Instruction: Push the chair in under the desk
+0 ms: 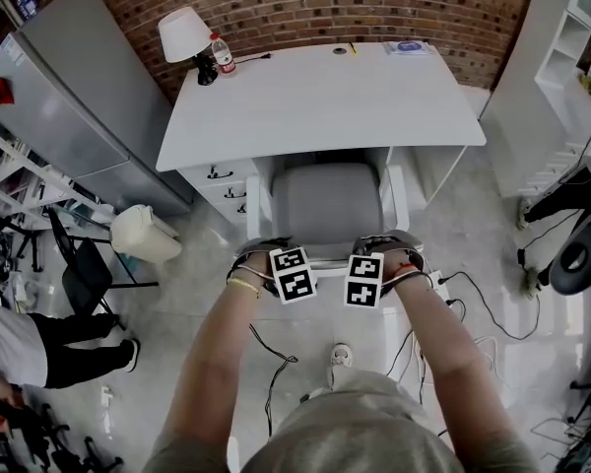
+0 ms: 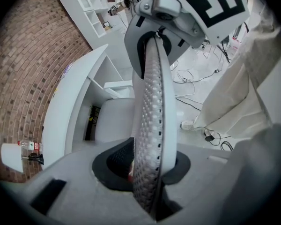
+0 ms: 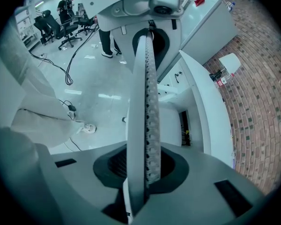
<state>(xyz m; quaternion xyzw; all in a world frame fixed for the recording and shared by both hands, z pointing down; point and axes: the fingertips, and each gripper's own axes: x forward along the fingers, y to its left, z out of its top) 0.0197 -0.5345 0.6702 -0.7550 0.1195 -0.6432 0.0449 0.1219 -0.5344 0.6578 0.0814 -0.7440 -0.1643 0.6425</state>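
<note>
A grey office chair point(image 1: 327, 203) stands with its seat partly under the white desk point(image 1: 325, 97). Its backrest top edge is nearest to me. My left gripper point(image 1: 268, 260) holds the left end of that edge and my right gripper point(image 1: 381, 254) the right end. In the left gripper view the perforated backrest point(image 2: 152, 102) runs upright between the jaws of the left gripper point(image 2: 147, 172), which are shut on it. The right gripper view shows the same backrest point(image 3: 145, 102) clamped in the right gripper point(image 3: 143, 172). Desk point(image 2: 65, 107) and seat point(image 2: 112, 121) lie beyond.
A lamp point(image 1: 184, 35) and a bottle point(image 1: 223, 55) stand at the desk's back left corner. Drawers point(image 1: 227, 190) sit under its left side. A waste bin point(image 1: 143, 233), a black folding chair point(image 1: 84, 274) and a grey cabinet point(image 1: 69, 97) are left; cables point(image 1: 276, 363) cross the floor.
</note>
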